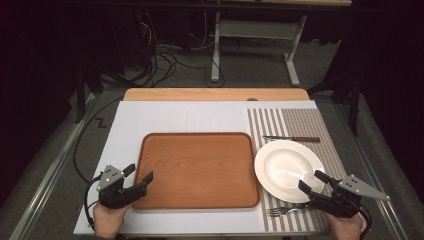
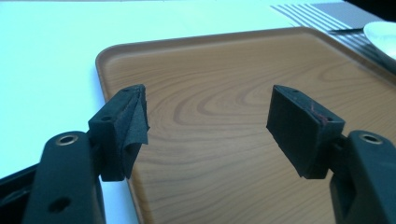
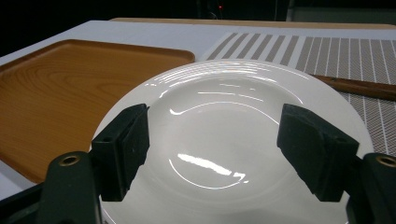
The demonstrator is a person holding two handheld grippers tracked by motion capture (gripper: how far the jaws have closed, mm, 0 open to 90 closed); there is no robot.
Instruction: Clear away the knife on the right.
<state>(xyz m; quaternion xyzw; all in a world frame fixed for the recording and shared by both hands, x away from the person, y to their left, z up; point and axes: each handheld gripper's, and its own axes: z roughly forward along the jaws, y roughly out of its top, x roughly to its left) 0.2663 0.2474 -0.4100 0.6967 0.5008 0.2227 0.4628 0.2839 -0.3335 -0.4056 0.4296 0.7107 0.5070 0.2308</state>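
One wooden tray [image 1: 200,170] lies in the middle of the tabletop [image 1: 175,117] and serves as the landmark. One white plate [image 1: 287,167] sits just to the right of the tray, on one striped placemat [image 1: 300,120]. One knife [image 1: 292,139] lies beyond the plate, and one fork [image 1: 280,212] lies on the near side of it, both right of the tray. The left gripper [image 1: 136,179] hovers at the tray's near left corner, its fingers [image 2: 126,128] spread wide with nothing between them. The right gripper [image 1: 312,182] hovers over the plate's near edge, its fingers [image 3: 123,144] wide apart and holding nothing.
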